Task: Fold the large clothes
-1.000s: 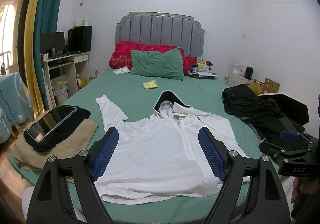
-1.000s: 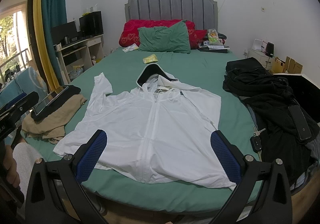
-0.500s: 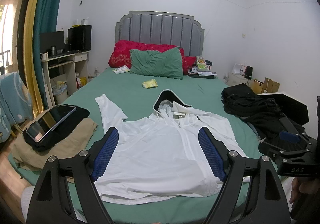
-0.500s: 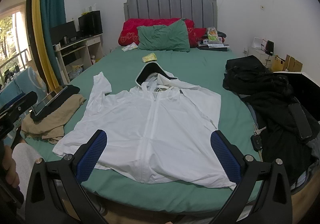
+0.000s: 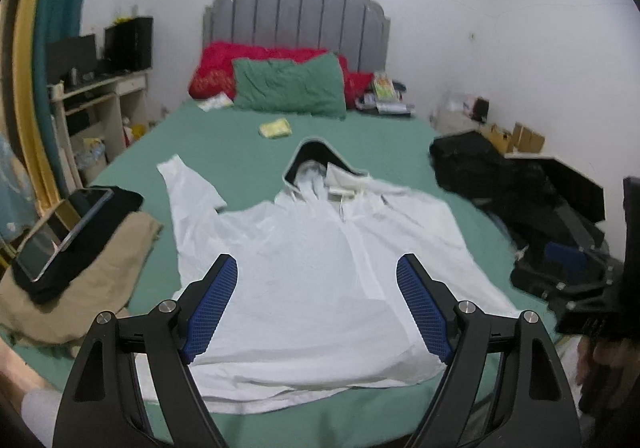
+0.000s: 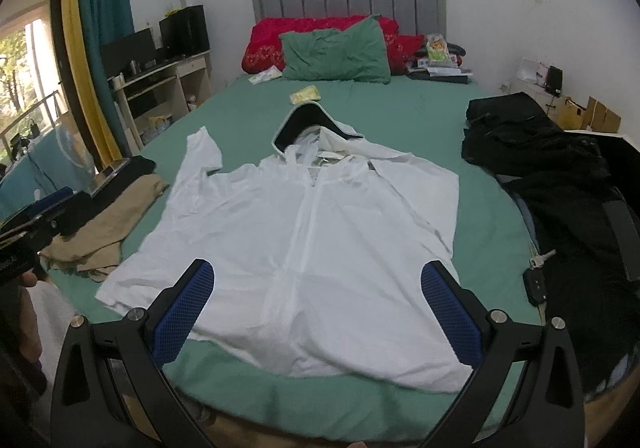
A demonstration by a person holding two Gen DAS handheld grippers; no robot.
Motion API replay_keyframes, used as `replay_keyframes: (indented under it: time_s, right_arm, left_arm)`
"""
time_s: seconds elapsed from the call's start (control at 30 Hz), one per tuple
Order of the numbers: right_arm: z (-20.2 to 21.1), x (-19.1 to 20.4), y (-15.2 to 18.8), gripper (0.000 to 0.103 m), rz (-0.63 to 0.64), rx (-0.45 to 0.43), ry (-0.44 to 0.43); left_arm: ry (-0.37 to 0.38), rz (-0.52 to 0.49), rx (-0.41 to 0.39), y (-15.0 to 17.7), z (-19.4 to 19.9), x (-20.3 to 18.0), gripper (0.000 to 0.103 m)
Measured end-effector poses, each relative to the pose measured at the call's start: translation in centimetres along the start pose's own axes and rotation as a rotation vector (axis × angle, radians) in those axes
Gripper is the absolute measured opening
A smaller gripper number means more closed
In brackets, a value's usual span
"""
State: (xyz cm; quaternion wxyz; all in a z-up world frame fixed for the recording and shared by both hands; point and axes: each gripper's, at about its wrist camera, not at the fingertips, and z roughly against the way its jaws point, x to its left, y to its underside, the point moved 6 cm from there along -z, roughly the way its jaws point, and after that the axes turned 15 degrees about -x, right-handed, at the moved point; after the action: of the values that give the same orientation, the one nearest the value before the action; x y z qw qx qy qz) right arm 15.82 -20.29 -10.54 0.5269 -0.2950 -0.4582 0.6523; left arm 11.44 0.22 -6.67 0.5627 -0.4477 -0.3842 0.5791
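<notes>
A white zip-up hooded jacket (image 5: 320, 260) lies spread flat, front up, on the green bed (image 5: 360, 143), hood toward the headboard and one sleeve angled up at the left. It also shows in the right wrist view (image 6: 312, 236). My left gripper (image 5: 316, 308) is open and empty, held above the jacket's lower hem. My right gripper (image 6: 316, 308) is open and empty, also above the lower hem near the bed's front edge.
Folded tan cloth (image 5: 80, 280) with a black item and a tablet (image 5: 60, 232) sits at the bed's left edge. Black clothes (image 6: 560, 175), a phone and a car key (image 6: 536, 284) lie at the right. Pillows (image 6: 336, 51) are at the headboard. A desk (image 6: 160, 83) stands left.
Both grippers have tilted down and moved slightly closer to the jacket; it sits higher and larger in both views. The jacket has not moved.
</notes>
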Motion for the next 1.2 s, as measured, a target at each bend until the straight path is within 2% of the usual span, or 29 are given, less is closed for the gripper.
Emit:
replay_keyframes:
  time_s: [0.13, 0.2, 0.27, 0.4, 0.47, 0.5, 0.57, 0.6, 0.73, 0.87, 0.9, 0.93, 0.97, 1.0, 1.1, 1.2]
  right_arm:
    - [-4.3, -2.3, -0.1, 0.102, 0.027, 0.036, 0.001]
    - [-7.0, -3.4, -0.2, 0.098, 0.045, 0.056, 0.0]
    - [-10.1, -4.3, -0.5, 0.082, 0.071, 0.079, -0.007]
    - [-17.5, -5.9, -1.4, 0.071, 0.119, 0.126, -0.022]
    - [-20.5, -6.1, -1.8, 0.066, 0.136, 0.14, -0.036]
    - [-22.7, -5.9, -2.0, 0.064, 0.15, 0.151, -0.049]
    - [-26.3, -5.3, -2.4, 0.053, 0.173, 0.162, -0.065]
    - [-27.6, -5.0, -2.5, 0.052, 0.185, 0.163, -0.075]
    - [-34.2, -3.3, -3.5, 0.052, 0.246, 0.15, -0.089]
    - [-39.7, -2.8, -4.2, 0.051, 0.293, 0.146, -0.081]
    - [-41.0, -2.9, -4.1, 0.049, 0.289, 0.156, -0.08]
    - [-42.4, -3.1, -3.9, 0.037, 0.284, 0.175, -0.086]
    - [-43.2, -3.2, -3.7, 0.012, 0.284, 0.19, -0.092]
    - [-43.7, -3.4, -3.5, 0.002, 0.287, 0.204, -0.102]
    - [-41.8, -3.6, -4.7, 0.003, 0.283, 0.167, -0.135]
    - [-36.4, -2.4, -7.0, 0.003, 0.277, 0.117, -0.256]
  left_arm:
    - [0.031, 0.016, 0.069, 0.9, -5.3, 1.6, 0.085]
    - [0.04, 0.037, 0.107, 1.6, -8.7, 2.7, 0.085]
    - [0.038, 0.03, 0.123, 2.0, -11.4, 3.4, 0.085]
    - [0.037, 0.056, 0.164, 2.9, -17.3, 5.7, 0.085]
    - [0.038, 0.077, 0.221, 3.7, -20.3, 7.2, 0.085]
    - [0.027, 0.065, 0.257, 4.2, -22.1, 8.1, 0.085]
    - [-0.004, 0.061, 0.278, 4.5, -24.3, 9.7, 0.085]
    - [-0.023, 0.069, 0.28, 4.6, -25.4, 10.8, 0.085]
    - [-0.079, 0.07, 0.265, 5.0, -28.5, 14.1, 0.085]
    - [-0.105, 0.072, 0.281, 6.1, -29.3, 16.6, 0.085]
    - [-0.108, 0.077, 0.285, 6.4, -29.3, 17.1, 0.085]
    - [-0.113, 0.083, 0.291, 6.6, -29.2, 17.5, 0.085]
    - [-0.114, 0.089, 0.294, 6.7, -29.2, 17.7, 0.085]
    - [-0.11, 0.092, 0.293, 6.7, -29.2, 17.7, 0.085]
    - [-0.101, 0.072, 0.279, 6.4, -28.8, 17.1, 0.084]
    - [-0.067, 0.056, 0.239, 5.4, -28.0, 15.9, 0.084]
